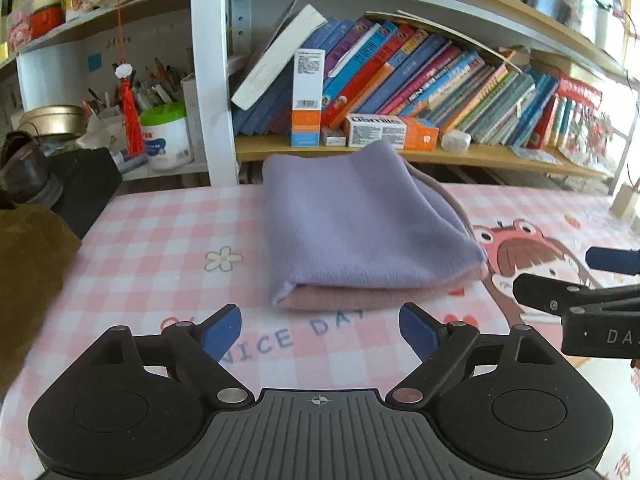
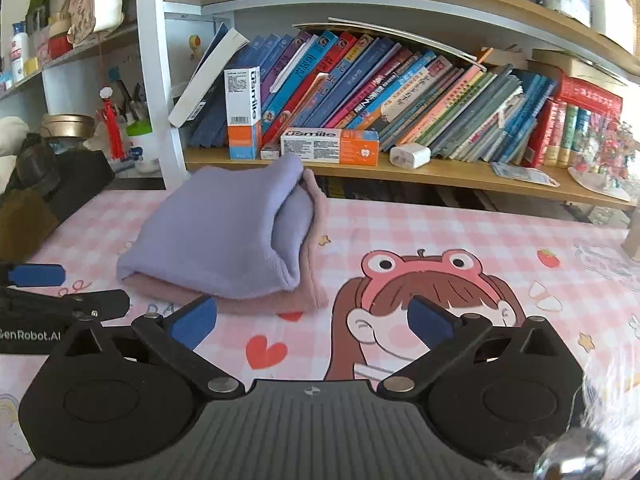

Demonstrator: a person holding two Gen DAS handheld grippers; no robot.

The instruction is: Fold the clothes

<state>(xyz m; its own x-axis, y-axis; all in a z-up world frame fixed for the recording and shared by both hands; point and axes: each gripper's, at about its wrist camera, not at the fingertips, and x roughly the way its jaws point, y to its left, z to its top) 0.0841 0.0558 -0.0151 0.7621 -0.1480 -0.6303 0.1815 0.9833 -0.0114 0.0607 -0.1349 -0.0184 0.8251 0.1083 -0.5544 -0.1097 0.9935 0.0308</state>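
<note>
We find the folded garment [image 1: 360,224] lying on the worktop [image 1: 160,232], which is covered by a pink checked cloth, just in front of the bookshelf [image 1: 400,156]. It forms a compact bundle: a lilac knit layer on top, a dusty-pink layer showing beneath along the near edge and the right side. Whether these are two garments or one with a lining, we cannot tell.

The left gripper [image 1: 320,334] faces the bundle squarely; the near folded edge lies straight ahead of its fingers, near but not touching. Its fingers stand apart and hold nothing. The right gripper [image 2: 312,320] sits to the right of the bundle, which lies ahead and to the left of it; its left finger [image 2: 192,320] is just short of the pink near corner. Its fingers also stand apart and empty. We judge the left gripper the better centred on the bundle and the right the closer to its right-hand corner.

The bundle's long axis runs away from the grippers toward the shelf. The top surface is smooth; the right side shows loose, slightly gaping layers [image 2: 304,216].

We judge the garment already lies folded. The scene fits either a finished fold or a half-fold awaiting another; the pictures do not settle which.
</note>
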